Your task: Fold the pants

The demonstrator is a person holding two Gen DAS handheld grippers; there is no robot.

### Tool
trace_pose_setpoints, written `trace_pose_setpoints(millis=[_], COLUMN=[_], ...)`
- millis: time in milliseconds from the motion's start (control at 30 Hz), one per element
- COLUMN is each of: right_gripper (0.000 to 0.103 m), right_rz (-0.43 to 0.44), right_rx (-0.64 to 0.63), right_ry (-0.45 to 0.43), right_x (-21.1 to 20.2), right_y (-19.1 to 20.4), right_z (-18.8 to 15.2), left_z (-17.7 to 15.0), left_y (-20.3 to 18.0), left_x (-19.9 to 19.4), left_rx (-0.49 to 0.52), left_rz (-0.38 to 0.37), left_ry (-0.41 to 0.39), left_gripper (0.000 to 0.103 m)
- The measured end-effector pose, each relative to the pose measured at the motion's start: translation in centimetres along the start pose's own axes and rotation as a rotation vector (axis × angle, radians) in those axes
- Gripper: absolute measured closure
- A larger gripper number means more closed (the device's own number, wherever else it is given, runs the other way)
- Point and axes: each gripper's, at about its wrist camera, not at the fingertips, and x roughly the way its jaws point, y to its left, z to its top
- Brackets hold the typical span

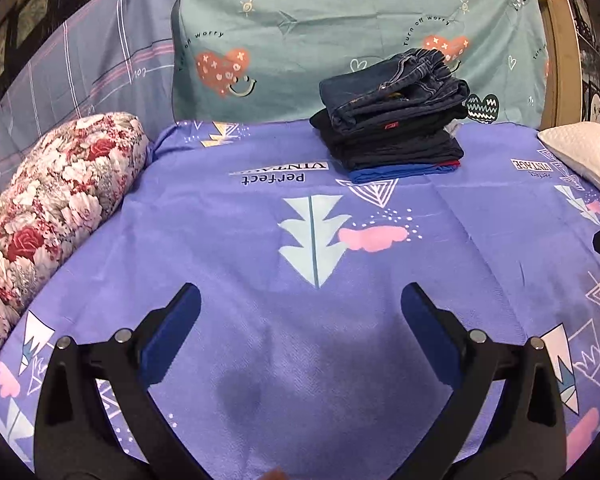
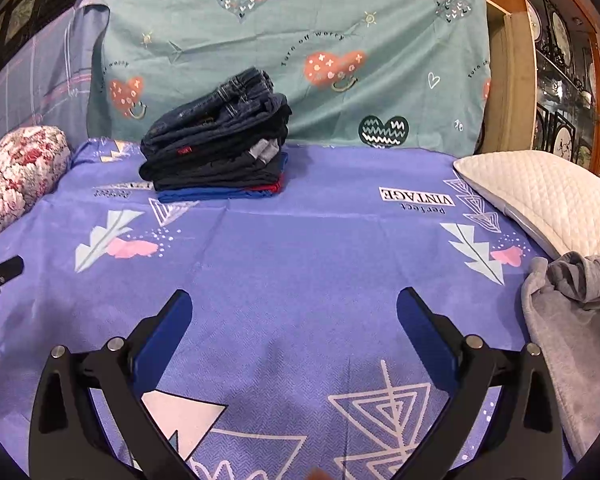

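Note:
A stack of folded pants (image 1: 392, 120) sits at the far side of the purple patterned bedsheet (image 1: 260, 248), dark denim jeans on top and a blue garment at the bottom; the right wrist view shows the same stack (image 2: 220, 148) at upper left. Loose grey pants (image 2: 572, 320) lie crumpled at the right edge of the sheet. My left gripper (image 1: 300, 300) hovers open over bare sheet, well short of the stack. My right gripper (image 2: 294, 304) is open too, empty, with the grey pants just right of its right finger.
A floral bolster (image 1: 48, 216) lines the left side. A white quilted pillow (image 2: 548, 200) lies at the right. A teal heart-print sheet (image 1: 340, 20) hangs behind the bed. A wooden cabinet (image 2: 560, 80) stands at far right.

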Motion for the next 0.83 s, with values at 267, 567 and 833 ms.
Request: trace_pose_setpoints(millis=[267, 567, 833], right_gripper=[0.001, 0.001, 0.001], right_rz=[-0.017, -0.017, -0.014], right_rx=[0.035, 0.047, 0.055], right_ry=[0.02, 0.037, 0.046], right_x=[0.1, 0.4, 0.6], right_y=[-0.6, -0.8, -1.0], right_z=[-0.2, -0.2, -0.2], left_z=[0.1, 0.1, -0.1], left_y=[0.8, 0.8, 1.9], left_x=[0.4, 0.7, 1.9], left_rx=[-0.056, -0.045, -0.103], left_rz=[-0.012, -0.049, -0.036], left_ry=[0.025, 0.025, 0.085], left_gripper=[0.002, 0.002, 0.002])
